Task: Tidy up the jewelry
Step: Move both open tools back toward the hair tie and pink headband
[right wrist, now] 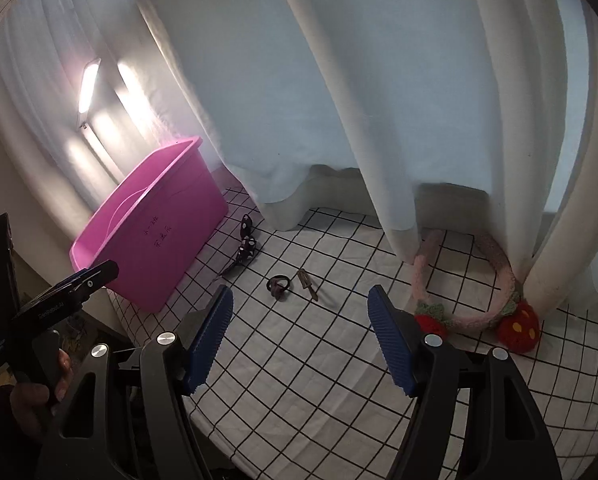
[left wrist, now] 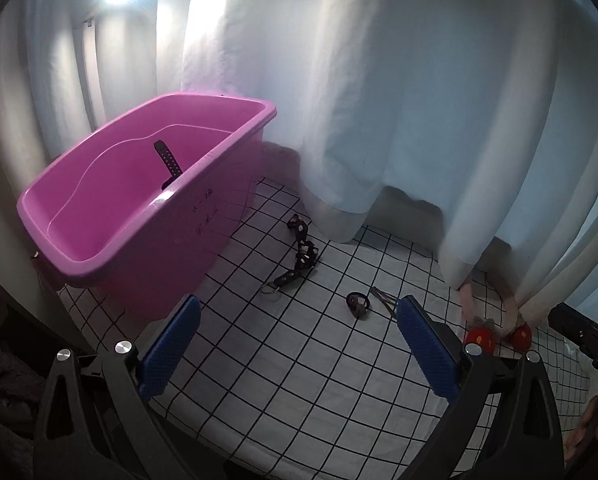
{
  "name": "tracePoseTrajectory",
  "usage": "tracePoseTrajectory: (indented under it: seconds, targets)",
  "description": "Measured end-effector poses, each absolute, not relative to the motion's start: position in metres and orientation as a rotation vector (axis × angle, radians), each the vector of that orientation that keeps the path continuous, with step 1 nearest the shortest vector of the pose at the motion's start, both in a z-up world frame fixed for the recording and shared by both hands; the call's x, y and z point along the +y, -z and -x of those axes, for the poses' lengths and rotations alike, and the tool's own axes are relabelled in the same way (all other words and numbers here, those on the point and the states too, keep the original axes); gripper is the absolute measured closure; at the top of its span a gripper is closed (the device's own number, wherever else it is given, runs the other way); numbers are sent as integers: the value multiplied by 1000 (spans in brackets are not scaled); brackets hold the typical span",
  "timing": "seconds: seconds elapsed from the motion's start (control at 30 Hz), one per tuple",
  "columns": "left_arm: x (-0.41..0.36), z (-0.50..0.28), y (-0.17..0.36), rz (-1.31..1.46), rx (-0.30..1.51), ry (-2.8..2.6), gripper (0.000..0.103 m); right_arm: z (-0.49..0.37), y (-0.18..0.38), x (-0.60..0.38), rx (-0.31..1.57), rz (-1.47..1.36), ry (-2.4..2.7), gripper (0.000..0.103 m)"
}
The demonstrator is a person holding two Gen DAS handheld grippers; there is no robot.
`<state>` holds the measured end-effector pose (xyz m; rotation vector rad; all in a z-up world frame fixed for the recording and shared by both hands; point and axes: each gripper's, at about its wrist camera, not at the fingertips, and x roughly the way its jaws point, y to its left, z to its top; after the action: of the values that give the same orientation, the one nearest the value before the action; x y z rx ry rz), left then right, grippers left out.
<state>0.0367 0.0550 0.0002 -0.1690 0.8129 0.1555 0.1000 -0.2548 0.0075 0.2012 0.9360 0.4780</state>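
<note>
A pink plastic bin stands on the checked cloth, with a black perforated strap leaning inside it. In front of the bin lie a black dotted ribbon piece with a metal ring, a small dark hair tie and a brown hair clip. A pink fuzzy headband with red strawberries rests against the curtain. My left gripper hangs open above the cloth, holding nothing. My right gripper is open too, short of the hair tie and clip.
White curtains hang behind and touch the cloth. The left gripper's body, held by a hand, shows at the left of the right wrist view. The cloth's edge runs along the lower left.
</note>
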Motion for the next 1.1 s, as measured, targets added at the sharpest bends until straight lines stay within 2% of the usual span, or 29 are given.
tracePoseTrajectory:
  seconds: [0.33, 1.1]
  targets:
    - [-9, -45, 59, 147, 941, -139, 6, -96, 36, -330, 990, -192, -402, 36]
    - [-15, -128, 146, 135, 1018, -187, 6, -156, 135, -300, 983, 250, -617, 36]
